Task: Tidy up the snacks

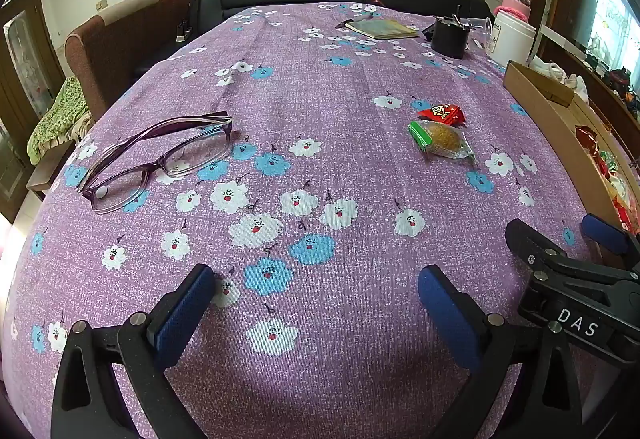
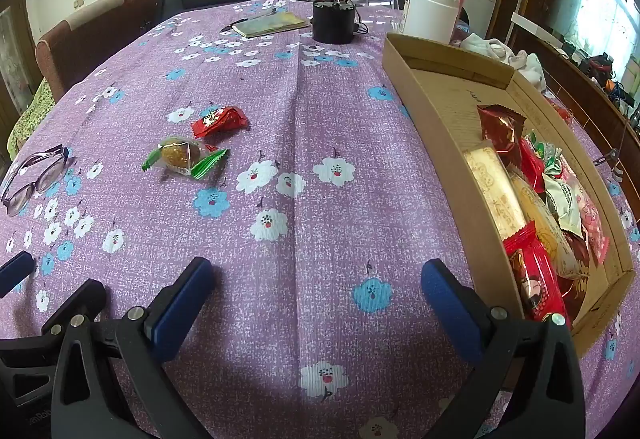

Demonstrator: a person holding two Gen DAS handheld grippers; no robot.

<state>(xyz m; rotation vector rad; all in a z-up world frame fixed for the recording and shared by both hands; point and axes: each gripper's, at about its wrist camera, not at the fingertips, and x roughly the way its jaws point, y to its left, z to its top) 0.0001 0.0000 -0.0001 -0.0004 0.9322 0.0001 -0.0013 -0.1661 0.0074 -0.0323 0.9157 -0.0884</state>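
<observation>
1. While both tools hover low over the purple floral tablecloth (image 2: 304, 143), the left gripper (image 1: 316, 303) has its blue pads spread wide with nothing between them.
2. Equally wide apart and empty are the pads of the right gripper (image 2: 316, 299).
3. At about 1 o'clock in the left wrist view lies a red wrapped candy (image 1: 442, 114), and just below it, nearly touching, a green-ended clear packet (image 1: 442, 141) with a brown sweet inside.
4. Along the right edge, from 1 to 4 o'clock in the right wrist view, sits a cardboard tray (image 2: 424, 111) with many wrapped snacks (image 2: 536, 207) piled in its near end.
5. Purple-framed glasses (image 1: 160, 159) rest at 10 o'clock, well apart from the two candies.
</observation>
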